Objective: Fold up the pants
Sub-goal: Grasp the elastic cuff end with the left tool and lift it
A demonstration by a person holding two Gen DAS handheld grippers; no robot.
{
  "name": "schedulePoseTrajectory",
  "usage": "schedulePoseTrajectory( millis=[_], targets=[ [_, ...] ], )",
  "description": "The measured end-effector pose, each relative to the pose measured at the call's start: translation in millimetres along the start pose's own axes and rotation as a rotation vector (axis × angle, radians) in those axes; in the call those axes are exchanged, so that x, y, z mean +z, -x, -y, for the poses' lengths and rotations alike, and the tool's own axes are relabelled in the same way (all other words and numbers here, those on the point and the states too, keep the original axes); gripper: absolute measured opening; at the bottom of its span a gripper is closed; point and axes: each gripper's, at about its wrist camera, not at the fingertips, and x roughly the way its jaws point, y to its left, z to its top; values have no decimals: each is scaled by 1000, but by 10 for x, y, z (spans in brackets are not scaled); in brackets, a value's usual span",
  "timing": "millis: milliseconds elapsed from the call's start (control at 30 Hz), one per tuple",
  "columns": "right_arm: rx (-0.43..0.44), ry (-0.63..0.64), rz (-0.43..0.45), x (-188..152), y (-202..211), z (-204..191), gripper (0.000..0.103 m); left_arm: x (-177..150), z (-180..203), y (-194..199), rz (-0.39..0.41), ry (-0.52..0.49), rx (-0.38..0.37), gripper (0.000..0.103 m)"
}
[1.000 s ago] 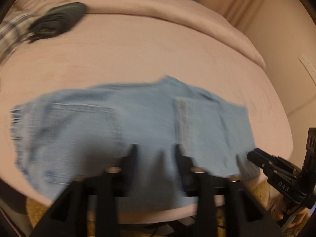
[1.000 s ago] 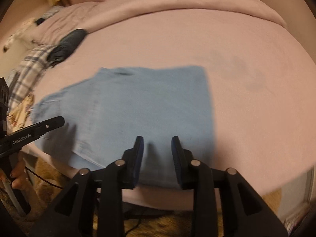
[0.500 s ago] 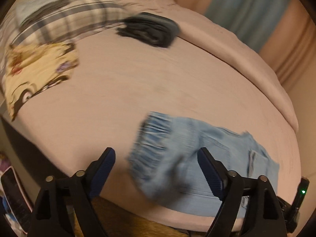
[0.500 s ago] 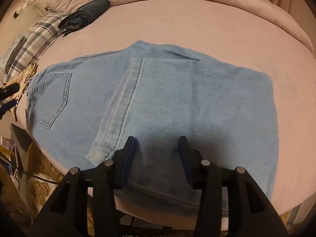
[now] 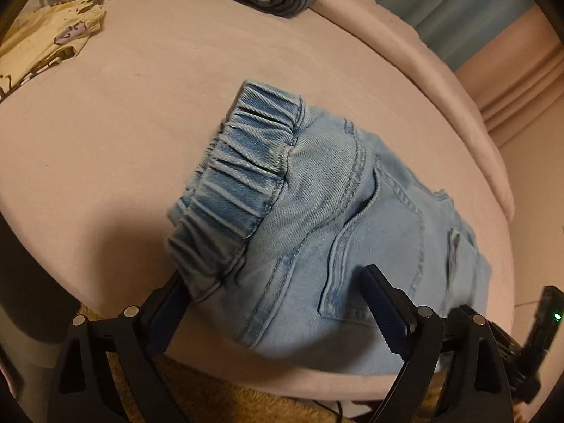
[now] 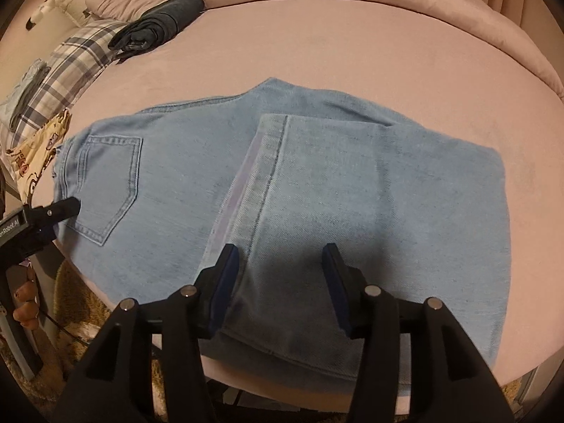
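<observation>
Lying folded on the pink bed point(image 6: 352, 46), light blue jeans point(image 6: 317, 190) fill the middle of the right wrist view, leg hem doubled back over the seat. Yellow printed cloth point(image 6: 38, 151) at 9 o'clock, plaid pillow point(image 6: 67, 70) and dark folded clothes point(image 6: 158, 24) at 10 to 11. Left gripper point(image 5: 278, 313) at the elastic waistband point(image 5: 239, 176), jaws wide and opening, straddling the near waist corner, pads not pressing. Right gripper point(image 6: 280, 285) at 6 o'clock over the folded leg, jaws apart and opening, not clamped on denim.
</observation>
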Motion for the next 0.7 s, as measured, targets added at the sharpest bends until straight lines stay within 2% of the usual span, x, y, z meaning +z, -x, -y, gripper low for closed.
schedulePoseTrajectory(
  millis=[100,200,300,367,400,567,700],
  targets=[
    [-4,6,3,4,-1,-14,50,25,75,-46,7,-3,52,91],
    [3,0,9,-11,7,16,51,16,108,-50,35,2,92,82],
    [8,-4,18,-21,11,20,51,-12,104,2,51,30,81,62],
    [8,-3,19,-27,11,19,51,-6,81,48,39,61,24,40],
    [9,-2,19,-25,10,19,51,-4,81,75,33,71,2,37],
    [35,-26,25,-33,38,72,51,46,418,420,103,-11,16,30],
    [57,-61,37,-46,111,151,51,70,763,719,179,-113,-29,28]
  ],
)
